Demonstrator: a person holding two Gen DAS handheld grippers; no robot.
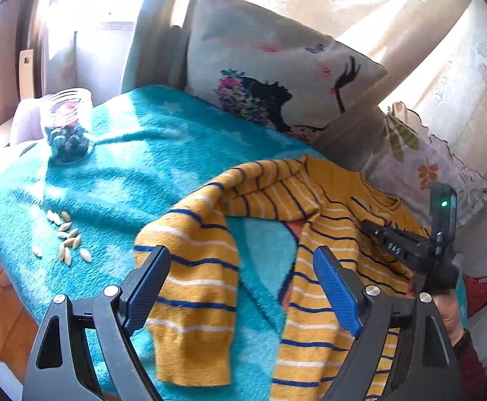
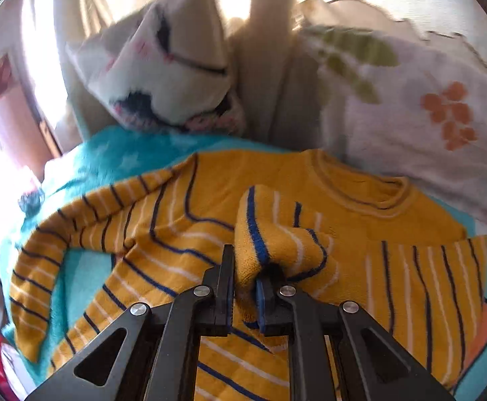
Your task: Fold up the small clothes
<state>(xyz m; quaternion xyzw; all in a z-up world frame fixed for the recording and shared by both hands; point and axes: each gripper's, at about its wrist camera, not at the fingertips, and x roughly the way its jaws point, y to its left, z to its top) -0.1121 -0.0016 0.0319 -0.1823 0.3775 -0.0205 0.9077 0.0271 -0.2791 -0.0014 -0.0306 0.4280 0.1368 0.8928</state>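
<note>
**A:** What does the left wrist view show?

**B:** The left gripper [image 1: 241,287] stands wide apart with nothing pinched. Beneath and between its fingers lies the yellow striped sweater [image 1: 313,234], spread on a turquoise blanket [image 1: 136,167]; one sleeve runs under the left finger, the body under the right. Ahead and to the left sit a glass jar [image 1: 69,125] and scattered pale seeds [image 1: 64,237]. Straight ahead leans a printed pillow [image 1: 277,77]. To the right, a person's hand [image 1: 447,314] carries the other tool.

**B:** And the right wrist view?

**A:** The right gripper [image 2: 245,287] is clamped nearly closed on a bunched sleeve cuff [image 2: 277,234] of the same sweater, lifted over its chest. The collar lies just ahead, the other sleeve trails left. A floral pillow [image 2: 427,110] rests ahead to the right.
</note>
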